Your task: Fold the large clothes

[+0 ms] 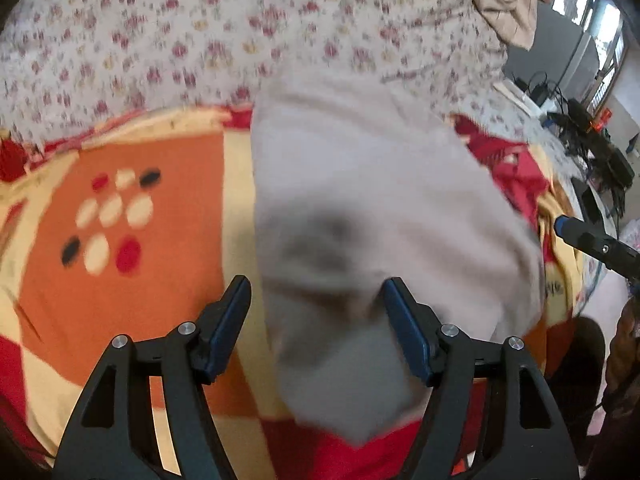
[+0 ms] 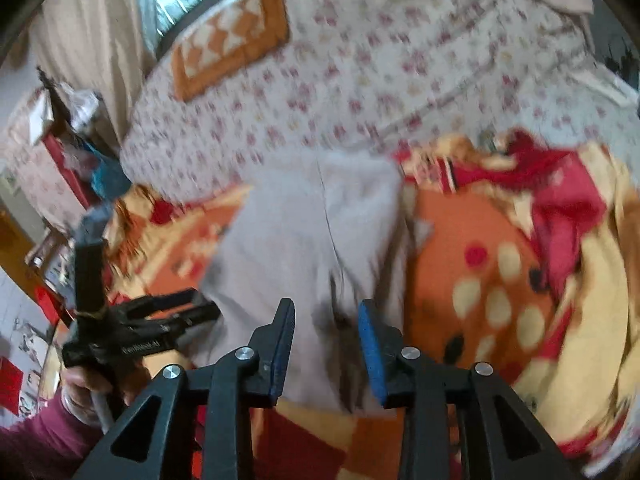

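A pale grey-beige garment lies folded in a long strip on an orange, red and cream blanket. My left gripper is open, its jaws wide apart above the garment's near end, holding nothing. In the right wrist view the same garment runs away from me, with a seam down its middle. My right gripper is open, jaws apart over the garment's near edge, empty. The left gripper shows at the left of that view, held by a hand. The right gripper shows at the right edge of the left view.
A floral bedsheet covers the bed beyond the blanket. A beige cloth is bunched at the far right. An orange patterned cushion lies at the head. Cables and devices sit beside the bed. Both views are motion-blurred.
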Available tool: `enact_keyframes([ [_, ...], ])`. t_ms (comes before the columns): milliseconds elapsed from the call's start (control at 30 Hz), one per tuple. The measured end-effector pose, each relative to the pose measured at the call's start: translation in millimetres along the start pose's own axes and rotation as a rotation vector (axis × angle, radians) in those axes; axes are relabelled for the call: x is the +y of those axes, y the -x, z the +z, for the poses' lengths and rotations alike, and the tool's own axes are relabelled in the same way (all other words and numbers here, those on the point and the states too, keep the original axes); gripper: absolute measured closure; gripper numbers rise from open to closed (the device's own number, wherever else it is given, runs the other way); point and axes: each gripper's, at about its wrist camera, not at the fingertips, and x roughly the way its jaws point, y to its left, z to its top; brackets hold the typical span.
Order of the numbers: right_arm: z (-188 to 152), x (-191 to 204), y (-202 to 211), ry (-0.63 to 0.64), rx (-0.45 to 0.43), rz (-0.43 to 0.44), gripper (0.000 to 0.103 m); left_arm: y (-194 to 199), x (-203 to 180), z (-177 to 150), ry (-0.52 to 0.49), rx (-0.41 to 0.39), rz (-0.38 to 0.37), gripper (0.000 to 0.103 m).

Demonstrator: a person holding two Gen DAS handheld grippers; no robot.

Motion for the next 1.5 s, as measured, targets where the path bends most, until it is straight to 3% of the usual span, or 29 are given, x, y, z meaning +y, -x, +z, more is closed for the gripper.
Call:
enact_keyframes([
  [200,34.4,13.8,-58.8,0.039,0.004,-0.027,0.072,-33.8,-0.8,29.6,0.026,0.040,0.045,0.033],
  [300,32.8,-5.2,-96.4,0.041,0.065,-0.169,0.072,-51.5,-4.8,35.1,0.017,0.060,0.058,0.027],
  [367,27.9,-25.2,-110.7,-0.003,0.082,-0.177,0.072,-60.7,-7.6,36.0,0.026,0.066,0.041,0.024],
  [433,24.0,-41.9,-120.7,-0.011,0.088,-0.253,0.072,-66.4,-9.0,36.3,0.039,0.070,0.040,0.023],
  [633,27.5,-61.4,-91.4,-0.145,0.052,-0.144,0.072,-63.4,-8.1,33.6,0.044,0.054,0.052,0.023],
  [767,30.4,-25.8,-57.6,-0.079,-0.012,-0.072,0.072,-62.6,-8.7,33.3,0.044,0.053,0.056,0.023],
  [867,24.0,2.3,-50.3,-0.014,0.000,-0.023,0.072,-62.0,-10.1,32.5,0.043,0.049,0.065,0.023],
  [933,17.0,10.5,-61.4,0.026,0.042,-0.052,0.072,-61.0,-10.4,31.4,0.044,0.046,0.070,0.023],
  [1033,2.3,2.8,-91.8,0.060,0.140,-0.208,0.072,-60.3,-9.7,29.9,0.041,0.050,0.067,0.023],
  [1233,-2.7,-4.3,-79.7,0.025,0.114,-0.175,0.072,-54.9,-11.2,26.5,0.036,0.048,0.085,0.023],
  [1300,0.7,-7.2,-70.9,-0.009,0.095,-0.147,0.065,-53.0,-9.2,25.6,0.047,0.055,0.076,0.023],
  [1367,1.5,-11.1,-63.6,-0.041,0.074,-0.125,0.051,-49.6,-5.4,24.8,0.069,0.072,0.054,0.024],
  [1500,5.3,-9.0,-55.6,-0.059,0.055,-0.107,0.051,-34.7,0.8,20.9,0.106,0.069,0.006,0.024],
])
